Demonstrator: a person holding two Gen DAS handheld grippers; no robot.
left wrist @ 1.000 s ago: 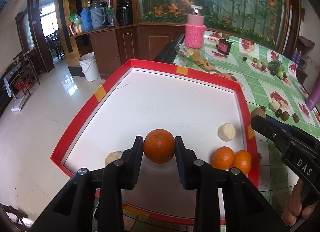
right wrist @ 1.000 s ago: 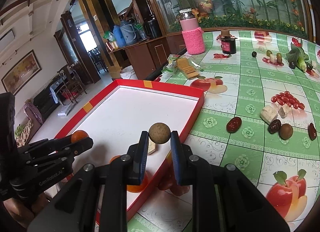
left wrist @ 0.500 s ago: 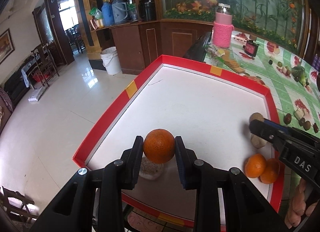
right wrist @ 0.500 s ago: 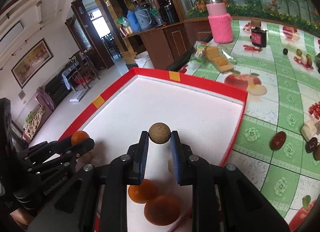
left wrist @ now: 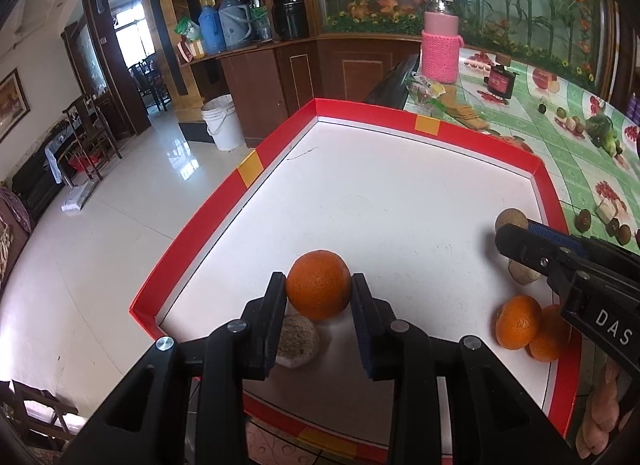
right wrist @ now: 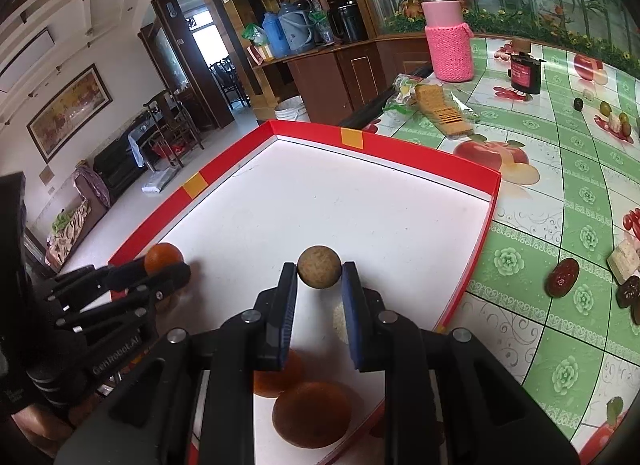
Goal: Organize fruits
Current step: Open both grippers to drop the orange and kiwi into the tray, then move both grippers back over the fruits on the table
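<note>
My left gripper (left wrist: 319, 289) is shut on an orange (left wrist: 318, 284) and holds it above the near left part of the red-rimmed white tray (left wrist: 280, 137). A pale rough ball (left wrist: 298, 341) lies on the tray just below it. My right gripper (right wrist: 319, 277) is shut on a small brown round fruit (right wrist: 319, 273) above the tray's near right part (right wrist: 486, 233). Two oranges (left wrist: 518, 322) lie in the tray's near right corner, also under my right gripper (right wrist: 310, 413). Another pale ball (left wrist: 522, 275) lies near them.
On the green fruit-print tablecloth (right wrist: 580, 193) to the right lie dark dates (right wrist: 562, 283), a pink knit-covered jar (right wrist: 448, 45), a cracker pack (right wrist: 444, 113) and a small dark jar (right wrist: 525, 71). The tray's left edge overhangs a tiled floor (left wrist: 100, 249).
Both grippers have moved left over the tray with their fruits. The left one now hangs above the pale ball at the near left; the right one is above the two oranges.
</note>
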